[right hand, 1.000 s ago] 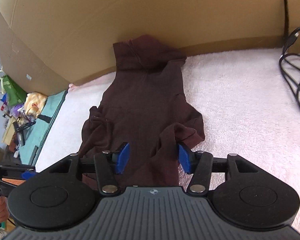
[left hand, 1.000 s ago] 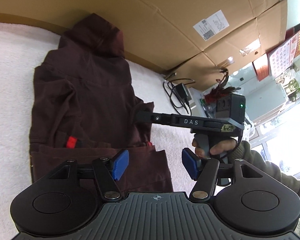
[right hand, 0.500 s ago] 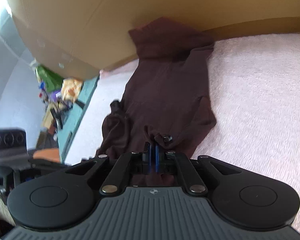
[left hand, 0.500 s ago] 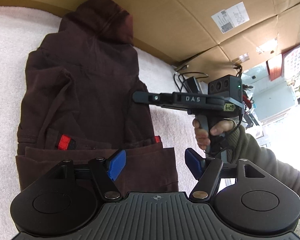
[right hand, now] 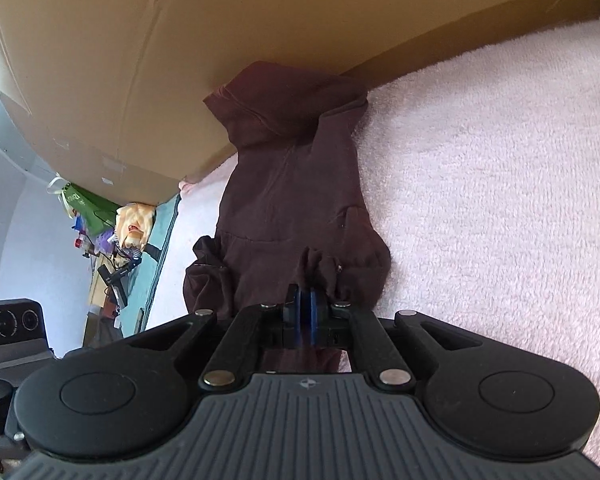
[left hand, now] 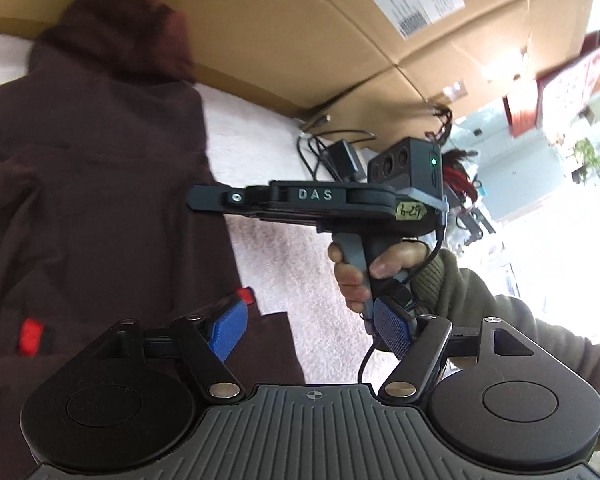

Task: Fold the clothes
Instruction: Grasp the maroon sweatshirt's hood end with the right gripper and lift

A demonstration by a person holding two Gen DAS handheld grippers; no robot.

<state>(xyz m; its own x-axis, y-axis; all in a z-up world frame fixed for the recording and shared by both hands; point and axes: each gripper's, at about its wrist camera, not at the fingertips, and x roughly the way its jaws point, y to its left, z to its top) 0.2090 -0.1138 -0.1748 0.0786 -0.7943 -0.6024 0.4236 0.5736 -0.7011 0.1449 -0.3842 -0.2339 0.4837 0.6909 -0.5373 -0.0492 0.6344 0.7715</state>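
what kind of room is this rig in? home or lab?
Probably an improvised workroom or storage space, not a tidy lab: a dark brown hoodie lies on a pink fleece blanket, flattened cardboard boxes serve as backdrop, and clutter is piled beside it.

One dark maroon hooded garment lies spread on a pale pink fleecy cover, hood bunched against a cardboard wall. Near hem gathered into a raised, puckered fold. Two small red tabs show on the lower portion. Fabric creased, sleeve folded inward.
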